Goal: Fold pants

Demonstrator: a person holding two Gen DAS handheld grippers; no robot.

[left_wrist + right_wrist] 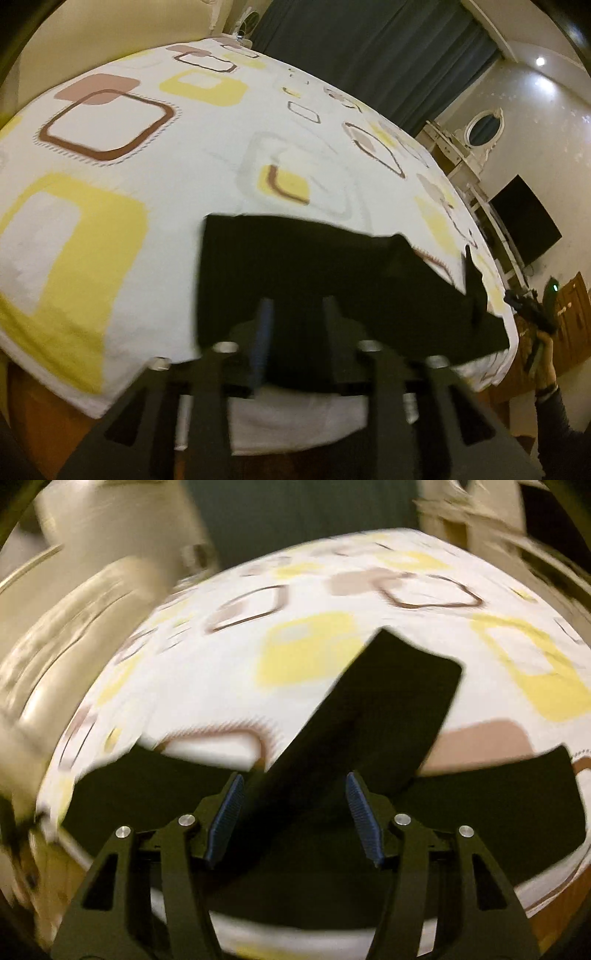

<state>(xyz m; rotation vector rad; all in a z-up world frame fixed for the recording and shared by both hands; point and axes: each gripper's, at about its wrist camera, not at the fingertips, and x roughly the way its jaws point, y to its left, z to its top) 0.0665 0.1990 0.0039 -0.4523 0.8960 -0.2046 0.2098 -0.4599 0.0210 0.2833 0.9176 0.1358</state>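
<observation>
1. the wide bed with a white sheet printed with yellow and brown rounded squares (155, 192) fills both views, and it is the work surface for the fold.
2. the black cloth pants (498, 812) lie on the near edge of this bed, close under both cameras. in the right wrist view one long black part rises at an angle from the near edge toward the middle of the bed, over a flatter black part that spreads to both sides. i cannot tell if this is one leg or an already doubled layer.
3. the left gripper (295, 332) has its jaws close together on the near edge of the pants, so i judge it is clamped on the cloth, though blur makes this not fully sure.
4. the right gripper (295, 812) has its jaws wide apart, with the blue ribbed pads (364, 823) on both sides of the angled black part, touching nothing that i can see.
5. the step in hand seems to be an early fold. the next move calls for the right gripper to close on the cloth, then both lift and carry it together.
</observation>
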